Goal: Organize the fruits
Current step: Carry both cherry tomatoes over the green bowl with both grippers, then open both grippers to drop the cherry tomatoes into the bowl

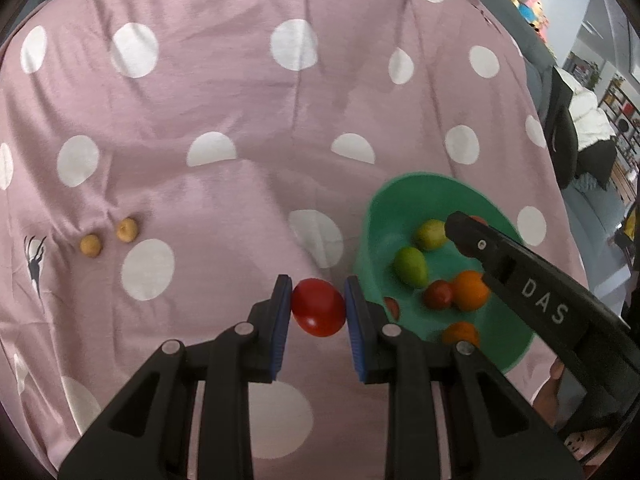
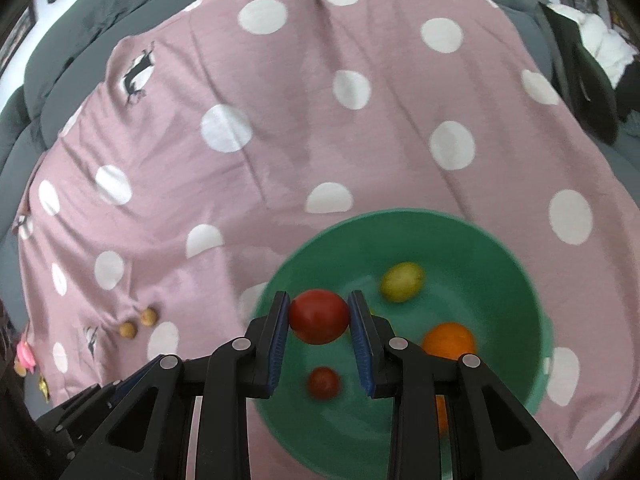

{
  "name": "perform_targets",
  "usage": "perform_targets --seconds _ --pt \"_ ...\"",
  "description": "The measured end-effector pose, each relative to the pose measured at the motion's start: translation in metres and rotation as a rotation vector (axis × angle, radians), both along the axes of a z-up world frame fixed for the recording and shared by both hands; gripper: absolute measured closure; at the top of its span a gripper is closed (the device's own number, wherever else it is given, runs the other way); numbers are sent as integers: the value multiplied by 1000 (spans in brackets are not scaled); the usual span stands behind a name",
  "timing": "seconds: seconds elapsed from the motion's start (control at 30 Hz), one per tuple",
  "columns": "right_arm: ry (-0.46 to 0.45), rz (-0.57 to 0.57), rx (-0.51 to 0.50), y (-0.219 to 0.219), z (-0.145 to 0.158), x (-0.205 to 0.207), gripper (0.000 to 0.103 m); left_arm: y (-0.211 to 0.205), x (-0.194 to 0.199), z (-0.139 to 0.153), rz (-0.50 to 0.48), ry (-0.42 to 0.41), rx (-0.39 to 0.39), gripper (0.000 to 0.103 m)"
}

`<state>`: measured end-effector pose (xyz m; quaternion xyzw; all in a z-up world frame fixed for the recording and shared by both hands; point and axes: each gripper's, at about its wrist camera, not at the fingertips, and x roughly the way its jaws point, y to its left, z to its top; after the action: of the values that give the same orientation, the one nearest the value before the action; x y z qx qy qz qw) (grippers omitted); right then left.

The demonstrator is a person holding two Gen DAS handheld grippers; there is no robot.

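My left gripper (image 1: 318, 285) is shut on a red round fruit (image 1: 319, 310), held above the pink cloth just left of the green bowl (image 1: 374, 216). My right gripper (image 2: 319, 298) is shut on another red fruit (image 2: 319, 318) and hangs over the green bowl (image 2: 404, 216). In the left wrist view one of its black fingers (image 1: 520, 276) reaches across the bowl from the right. A yellow-green fruit (image 2: 402, 282), an orange (image 2: 448, 340) and a small red fruit (image 2: 323, 383) lie in the bowl, along with a green fruit (image 1: 410, 266).
Two small tan fruits (image 1: 91, 245) (image 1: 127, 230) lie on the pink polka-dot cloth (image 1: 240, 100) to the far left. A grey sofa (image 2: 100, 20) runs behind the cloth. Dark and white clothing (image 1: 588, 120) is piled at the right edge.
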<state>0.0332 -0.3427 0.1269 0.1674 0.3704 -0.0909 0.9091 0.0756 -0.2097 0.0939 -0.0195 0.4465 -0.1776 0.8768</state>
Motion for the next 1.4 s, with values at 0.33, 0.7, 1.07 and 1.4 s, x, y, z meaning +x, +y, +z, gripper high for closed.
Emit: perform_targets --seconds 0.33,0.7,1.07,1.4 --pt "27 -102 -14 -31 -3 -9 71 -29 0 -1 -64 -3 -4 77" --pt "63 -166 -22 -49 -9 -12 71 -57 2 -8 -142 15 -26 77" --pt "91 -197 -17 -60 -16 -14 71 -71 2 -16 -177 42 -44 76" --pt "123 -230 -18 -66 -20 -15 69 -67 1 -12 -190 40 -76 70"
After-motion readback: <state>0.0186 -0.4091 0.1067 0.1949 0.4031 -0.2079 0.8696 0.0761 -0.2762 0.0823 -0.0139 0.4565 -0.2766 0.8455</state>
